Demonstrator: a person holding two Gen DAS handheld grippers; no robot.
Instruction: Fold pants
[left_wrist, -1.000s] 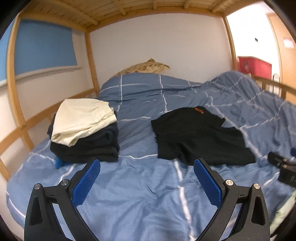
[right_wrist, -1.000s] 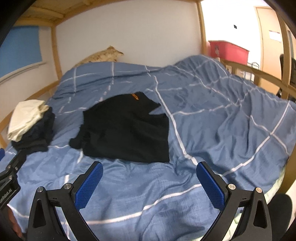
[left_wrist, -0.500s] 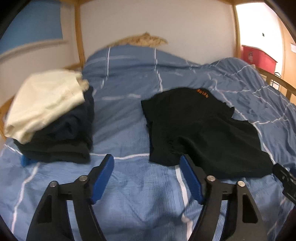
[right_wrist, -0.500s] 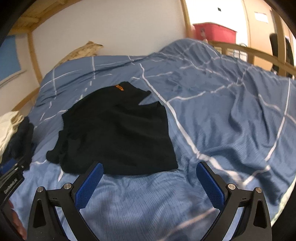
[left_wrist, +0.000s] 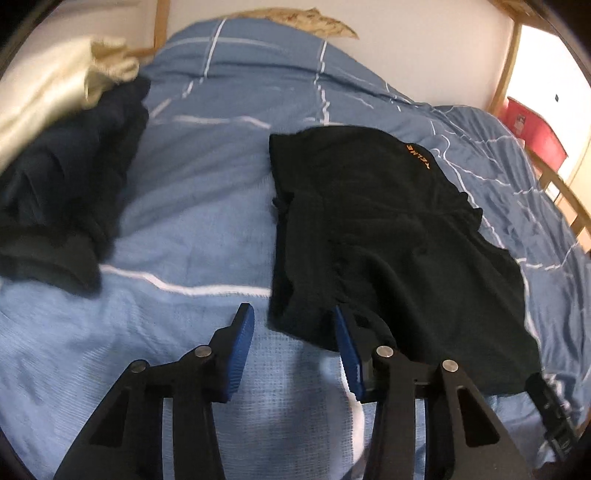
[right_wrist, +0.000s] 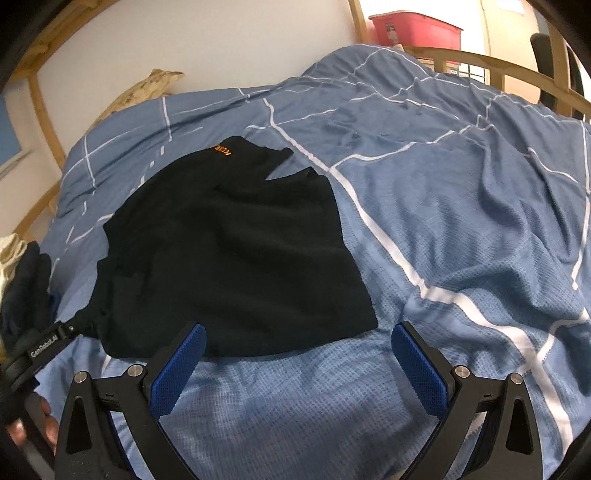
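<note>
The black pants (left_wrist: 388, 236) lie flat on the bed (right_wrist: 461, 206). The left gripper (left_wrist: 293, 328) is closing around their near corner; the right gripper (right_wrist: 297, 345) stands spread. Next: pinch both corners, then fold.

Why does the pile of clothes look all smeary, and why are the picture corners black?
Left wrist view: the clothes pile is smeared by motion blur, sharper near the black pants. Right wrist view: crisper; bright glare by the red box. Both: the round fisheye lens bends edges and darkens corners.
</note>
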